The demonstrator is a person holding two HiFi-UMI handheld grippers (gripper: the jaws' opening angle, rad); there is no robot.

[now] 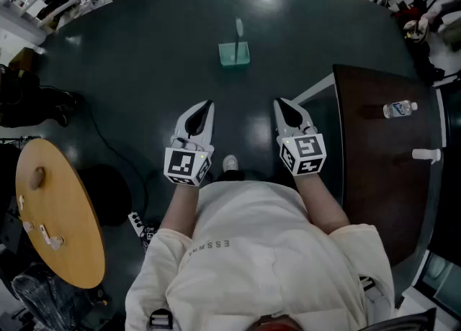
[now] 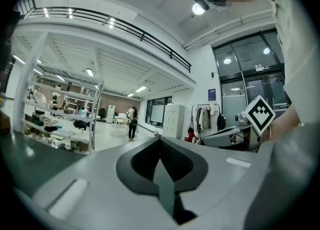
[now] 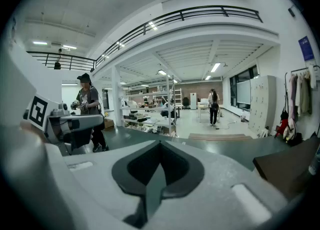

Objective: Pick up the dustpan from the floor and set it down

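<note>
A pale green dustpan stands on the dark floor ahead of me, its handle sticking up behind it. My left gripper and my right gripper are held side by side at waist height, well short of the dustpan and apart from it. Both are shut with nothing between the jaws. In the left gripper view the left gripper has its jaws together and looks out level across the hall. The right gripper in its own view is likewise closed. The dustpan shows in neither gripper view.
A round wooden table stands at my left. A dark brown table at my right carries a water bottle and a white object. A cable and a power strip lie on the floor by my left side. People stand far off in the hall.
</note>
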